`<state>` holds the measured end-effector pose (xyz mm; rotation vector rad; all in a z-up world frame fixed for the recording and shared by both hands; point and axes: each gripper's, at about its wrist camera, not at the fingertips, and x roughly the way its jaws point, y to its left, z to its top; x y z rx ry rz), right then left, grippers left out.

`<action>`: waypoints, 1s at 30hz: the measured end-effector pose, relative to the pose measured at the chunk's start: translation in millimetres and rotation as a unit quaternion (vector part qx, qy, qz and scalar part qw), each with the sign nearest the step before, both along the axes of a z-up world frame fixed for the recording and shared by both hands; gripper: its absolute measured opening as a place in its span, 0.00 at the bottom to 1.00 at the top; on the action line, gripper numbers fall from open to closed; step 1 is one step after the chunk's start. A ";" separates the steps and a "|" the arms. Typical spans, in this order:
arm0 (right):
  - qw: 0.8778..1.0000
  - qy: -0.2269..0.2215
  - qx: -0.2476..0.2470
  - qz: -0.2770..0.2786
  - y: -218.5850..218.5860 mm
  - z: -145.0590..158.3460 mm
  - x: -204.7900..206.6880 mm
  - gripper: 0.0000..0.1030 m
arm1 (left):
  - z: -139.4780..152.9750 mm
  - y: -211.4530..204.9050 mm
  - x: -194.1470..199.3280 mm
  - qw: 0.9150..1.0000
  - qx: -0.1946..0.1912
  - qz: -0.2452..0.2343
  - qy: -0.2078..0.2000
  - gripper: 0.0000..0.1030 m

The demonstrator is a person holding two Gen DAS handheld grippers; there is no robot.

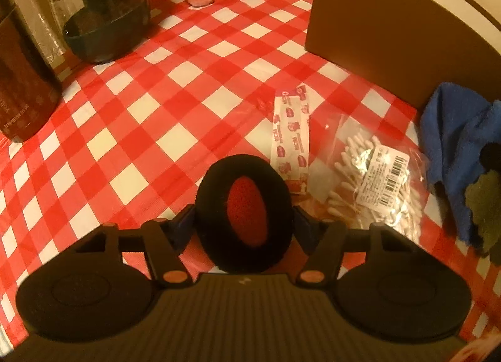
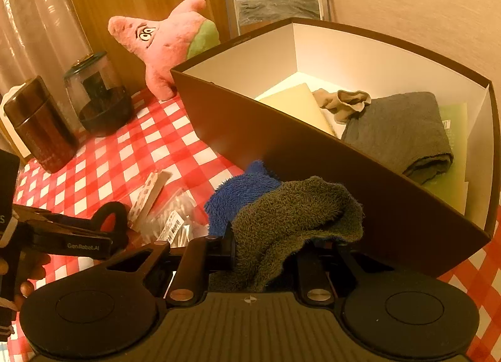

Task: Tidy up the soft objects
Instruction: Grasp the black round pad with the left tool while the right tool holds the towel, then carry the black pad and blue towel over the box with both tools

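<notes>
Black velvety oval ear cushion with a red centre [image 1: 245, 216] stands lengthwise between the left gripper's [image 1: 244, 224] half-open jaws, low centre frame – ungripped, seemingly – while the right gripper [image 2: 275, 247] pinches an olive-and-blue terry cloth [image 2: 294, 214].

The tablecloth [image 1: 175, 86] looks glossy and smooth. The towel [image 2: 294, 217] is rough terry cloth, the plush [image 2: 169, 39] fuzzy, the box [image 2: 281, 155] matt card, the earpad [image 1: 245, 214] velvety.

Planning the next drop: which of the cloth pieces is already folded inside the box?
The grey towel, lying folded in the brown box. The blue cloth and olive terry cloth are outside the box, the olive one in the right hand-held gripper.
</notes>
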<state>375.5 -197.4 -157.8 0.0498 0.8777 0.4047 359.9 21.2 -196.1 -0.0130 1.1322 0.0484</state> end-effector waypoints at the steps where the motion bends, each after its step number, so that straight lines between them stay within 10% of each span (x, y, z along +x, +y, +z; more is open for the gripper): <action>1: 1.000 -0.001 0.000 0.000 -0.6 0.6 -0.9 0.16 | 0.9 2.5 -2.2 1.000 -0.005 0.001 0.001 0.60; 30: 0.998 -0.059 0.009 0.038 -17.4 71.5 -65.7 0.16 | 109.2 -2.6 -67.3 0.997 -0.015 -0.023 -0.072 0.59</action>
